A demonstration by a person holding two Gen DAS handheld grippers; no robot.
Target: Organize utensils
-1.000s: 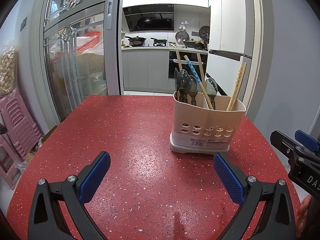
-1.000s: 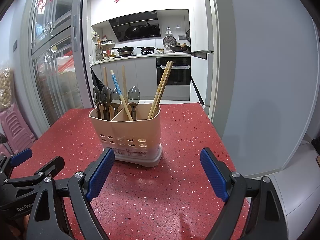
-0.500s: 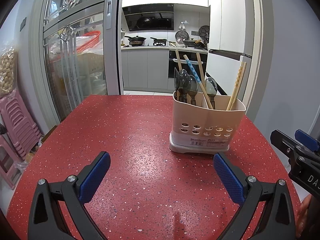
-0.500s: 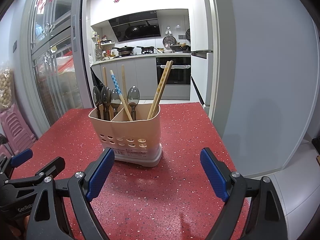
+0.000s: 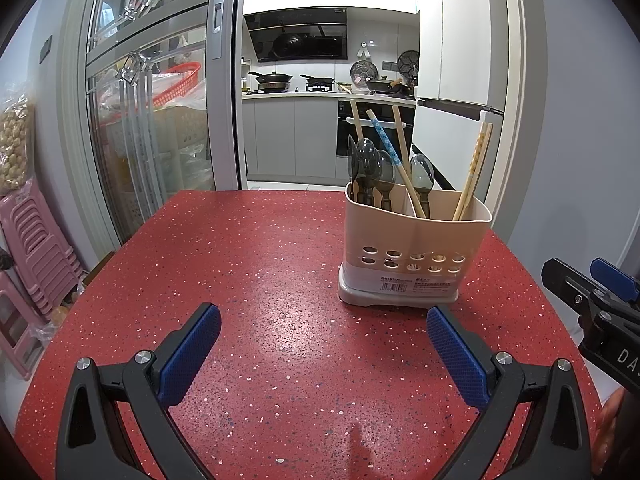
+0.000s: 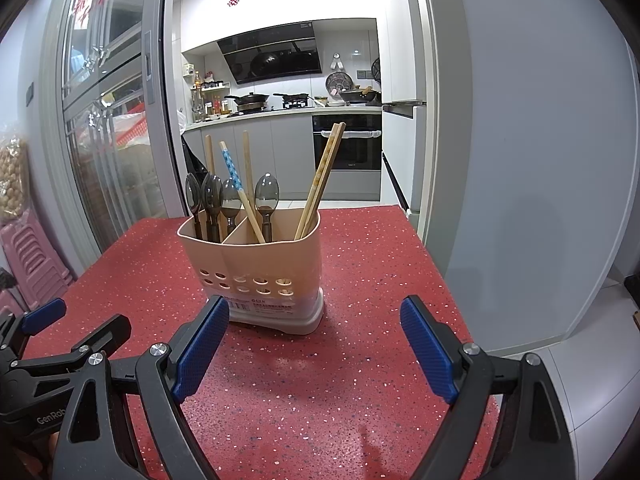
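Holder (image 6: 272, 264) contains five spoons (image 6: 267, 194), five chopsticks (image 6: 320, 180)

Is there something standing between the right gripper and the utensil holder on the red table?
Nothing visible does. The right gripper is open, and only bare red table lies between its fingertips and the utensil holder. The left gripper sits off to the side, outside that path.

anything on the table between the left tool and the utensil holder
Nothing: only bare red table lies between the open left tool and the utensil holder, seen in the left wrist view.
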